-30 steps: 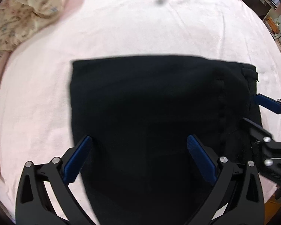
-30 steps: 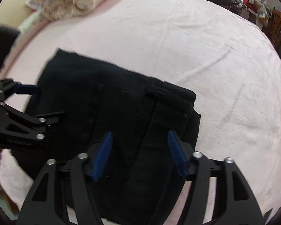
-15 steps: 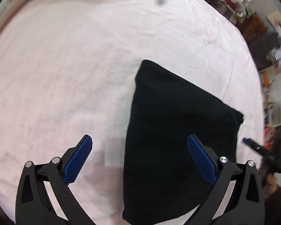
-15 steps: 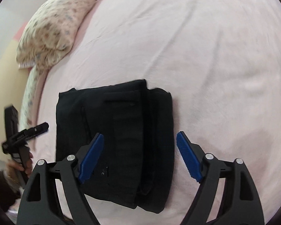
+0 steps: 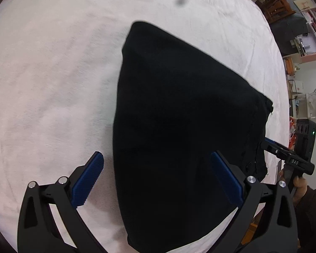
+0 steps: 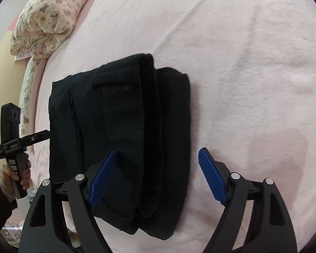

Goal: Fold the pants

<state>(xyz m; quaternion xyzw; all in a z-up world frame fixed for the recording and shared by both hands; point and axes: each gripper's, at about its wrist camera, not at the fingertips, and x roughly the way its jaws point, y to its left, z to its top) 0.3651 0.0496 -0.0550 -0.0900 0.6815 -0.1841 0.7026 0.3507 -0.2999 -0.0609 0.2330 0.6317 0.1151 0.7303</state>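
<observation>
Lying folded into a thick, compact stack, the black pants (image 6: 124, 139) sit on a pink fleece bedspread (image 6: 252, 67), filling the centre and lower left of the right wrist view. Several layers show along the stack's right edge, with a seam and a pocket line across its top face. In the left wrist view the same stack reads as a dark wedge running from upper centre down to the bottom edge, its stitched edge toward the right of the frame.

The right gripper (image 6: 158, 177) points steeply down over the stack with its blue pads spread wide and nothing pinched between them. Its left pad overlaps the top of the pants in the picture; its right pad stands over bare bedspread just beside the folded edge. Whether either pad touches the cloth cannot be told.

The left gripper (image 5: 158, 179) is likewise wide apart and holds nothing. Its left pad is over the bedspread and its right pad over the dark cloth, so the stack's left edge falls between them.

Each camera catches the other tool at the frame's edge, gripped by the person's hand (image 6: 14, 175) in a dark sleeve. A floral-print quilt (image 6: 50, 14) is bunched at the upper left of the right wrist view. Cluttered shelves (image 5: 305, 31) fill the upper right of the left wrist view.
</observation>
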